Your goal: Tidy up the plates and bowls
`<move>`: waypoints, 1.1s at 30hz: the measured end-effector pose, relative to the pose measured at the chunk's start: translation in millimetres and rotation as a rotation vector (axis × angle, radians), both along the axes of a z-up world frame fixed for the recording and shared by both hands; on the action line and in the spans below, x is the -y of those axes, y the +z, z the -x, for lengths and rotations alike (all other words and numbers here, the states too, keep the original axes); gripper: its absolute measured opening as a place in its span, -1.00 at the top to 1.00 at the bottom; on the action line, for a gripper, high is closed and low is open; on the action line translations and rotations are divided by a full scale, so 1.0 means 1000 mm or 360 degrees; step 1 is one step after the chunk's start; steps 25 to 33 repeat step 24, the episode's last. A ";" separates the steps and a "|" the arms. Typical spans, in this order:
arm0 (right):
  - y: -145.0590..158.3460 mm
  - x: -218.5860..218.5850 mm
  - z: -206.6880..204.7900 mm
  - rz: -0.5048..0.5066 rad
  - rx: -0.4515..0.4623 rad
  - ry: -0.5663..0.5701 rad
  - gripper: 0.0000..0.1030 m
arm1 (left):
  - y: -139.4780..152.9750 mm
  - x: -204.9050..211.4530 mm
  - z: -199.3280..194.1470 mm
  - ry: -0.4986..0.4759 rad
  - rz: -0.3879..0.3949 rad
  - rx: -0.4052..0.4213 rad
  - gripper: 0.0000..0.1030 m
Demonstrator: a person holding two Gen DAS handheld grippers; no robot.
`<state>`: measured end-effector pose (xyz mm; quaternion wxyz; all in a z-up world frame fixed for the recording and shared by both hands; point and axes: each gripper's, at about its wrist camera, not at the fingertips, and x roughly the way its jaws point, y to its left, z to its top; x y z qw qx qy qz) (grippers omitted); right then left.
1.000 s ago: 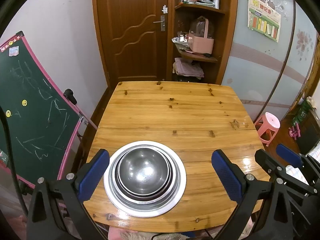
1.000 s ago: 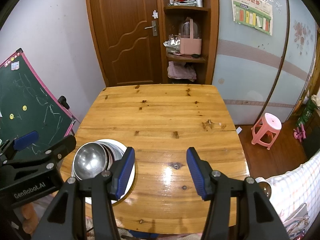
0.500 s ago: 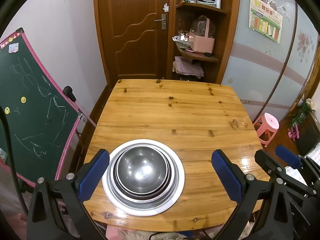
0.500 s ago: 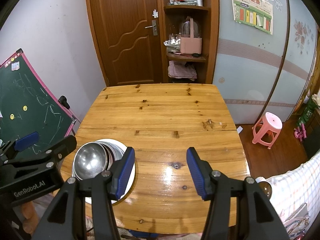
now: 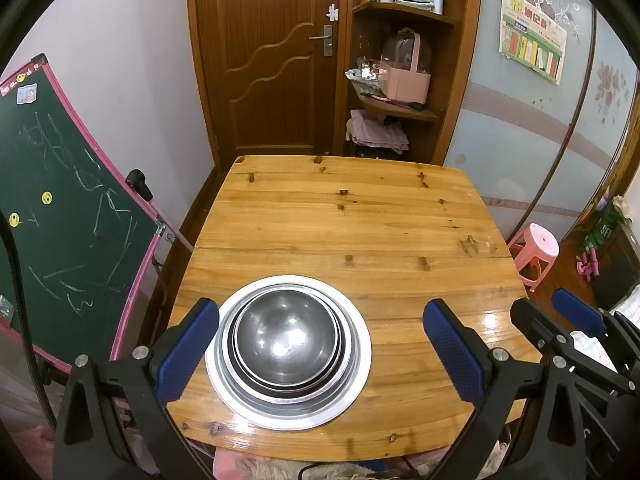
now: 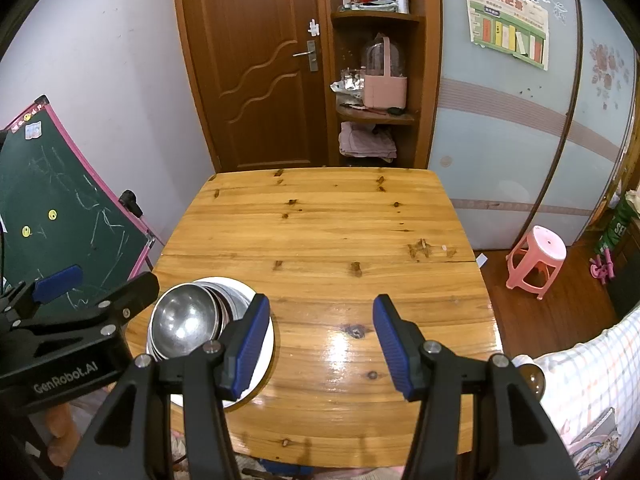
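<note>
Several nested steel bowls [image 5: 286, 340] sit in a wide silver-white plate [image 5: 358, 360] near the front left corner of the wooden table [image 5: 360, 220]. My left gripper [image 5: 320, 320] hovers over this stack, open wide, with its blue pads on either side of the plate in the picture and touching nothing. In the right wrist view the bowls [image 6: 186, 320] and the plate [image 6: 234, 285] lie to the left, partly hidden by my right gripper's left finger. My right gripper [image 6: 320, 320] is open over bare wood, nothing between its pads. The left gripper [image 6: 108, 284] shows at that view's left edge.
A green chalkboard [image 5: 60, 208] with a pink frame leans at the table's left side. A pink stool [image 6: 538, 256] stands on the floor to the right. A door and a corner shelf [image 5: 396, 92] are behind the table. Checked cloth [image 6: 592, 380] lies at the lower right.
</note>
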<state>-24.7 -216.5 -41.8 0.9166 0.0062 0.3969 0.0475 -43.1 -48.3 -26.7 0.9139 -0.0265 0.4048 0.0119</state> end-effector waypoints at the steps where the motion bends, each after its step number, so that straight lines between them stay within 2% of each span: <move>1: 0.000 0.000 0.000 0.0000 -0.0003 0.0000 -0.05 | 0.000 0.000 0.000 -0.0001 -0.0001 -0.0004 -0.97; 33: -0.004 0.000 0.005 -0.0009 -0.0018 0.0011 -0.05 | -0.006 -0.001 0.001 0.0011 -0.0009 -0.0030 -0.97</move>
